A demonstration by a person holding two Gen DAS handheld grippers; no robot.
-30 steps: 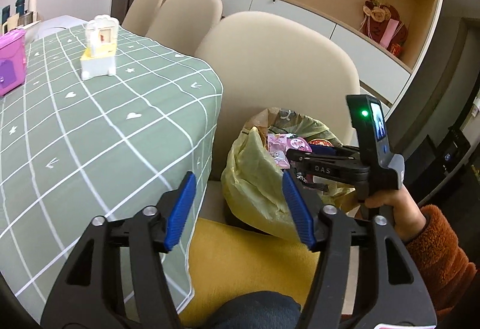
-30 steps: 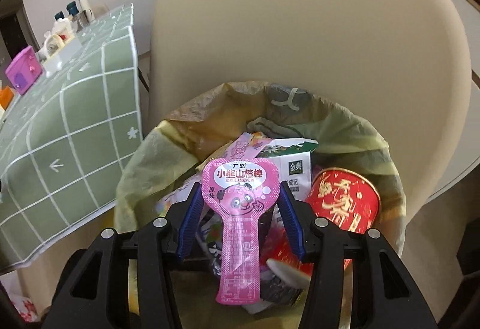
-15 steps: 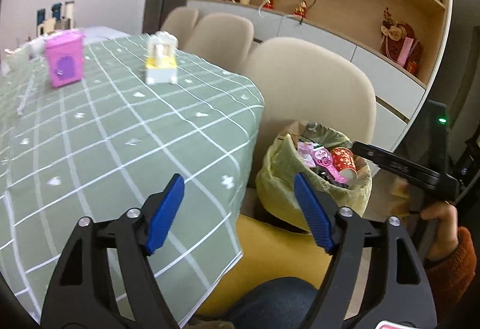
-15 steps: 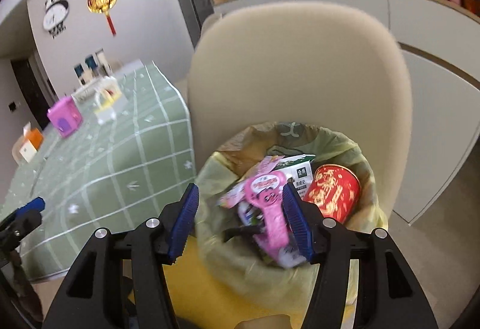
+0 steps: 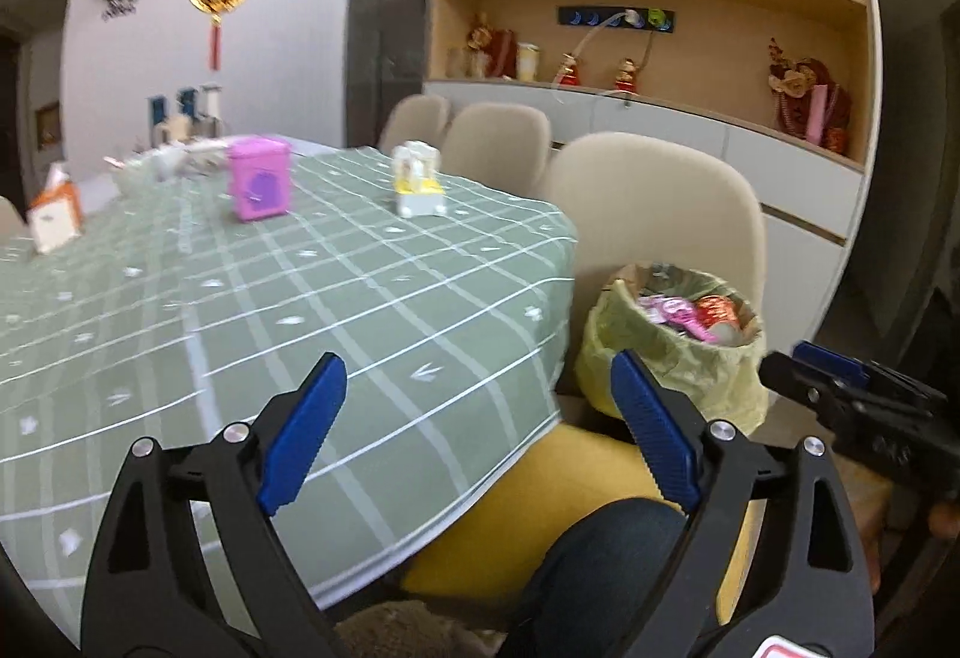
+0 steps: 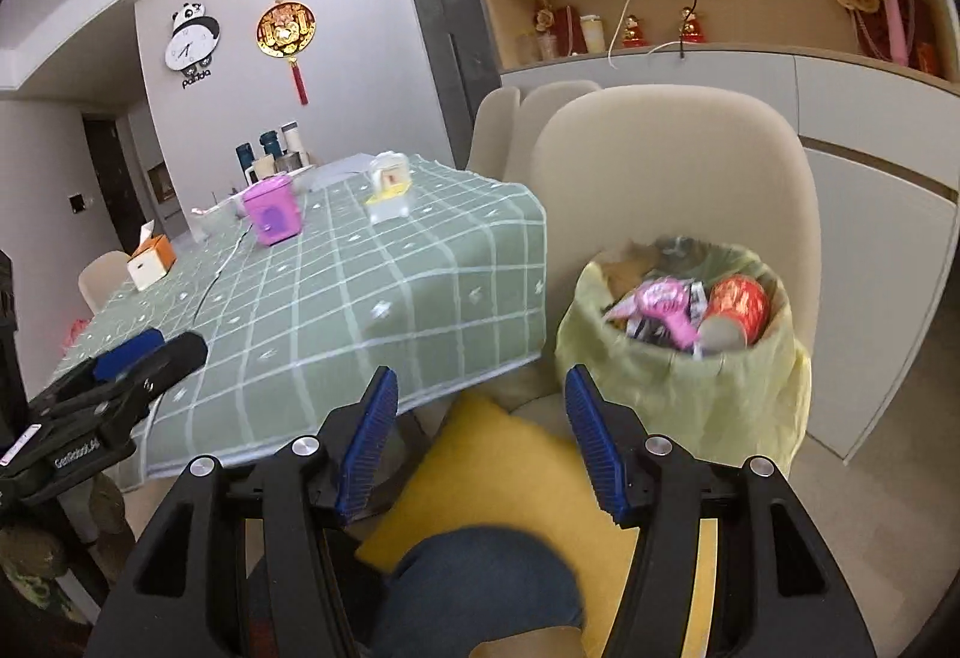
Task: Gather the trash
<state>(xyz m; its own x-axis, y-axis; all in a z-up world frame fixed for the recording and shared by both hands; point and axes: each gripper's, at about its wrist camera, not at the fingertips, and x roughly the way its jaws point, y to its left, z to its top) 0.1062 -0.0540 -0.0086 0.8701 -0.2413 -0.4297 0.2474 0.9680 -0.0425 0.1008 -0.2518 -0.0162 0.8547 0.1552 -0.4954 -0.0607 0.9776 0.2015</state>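
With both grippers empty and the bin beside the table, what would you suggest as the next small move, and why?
Probably swing the left gripper toward the table to look for more trash. Its jaws are opening with nothing between them, the right gripper is open and empty too, and the pink wrapper already lies in the bin. Whether any trash remains on the table I cannot tell.

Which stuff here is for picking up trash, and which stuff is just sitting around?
For the trash job:
- trash bin with a yellow bag
- pink snack wrapper inside it
- red can inside it
- left hand-held gripper, jaws opening, empty
- right hand-held gripper, open, empty

Just sitting around:
- purple box
- yellow and white toy
- tissue box
- yellow cushion
- panda clock
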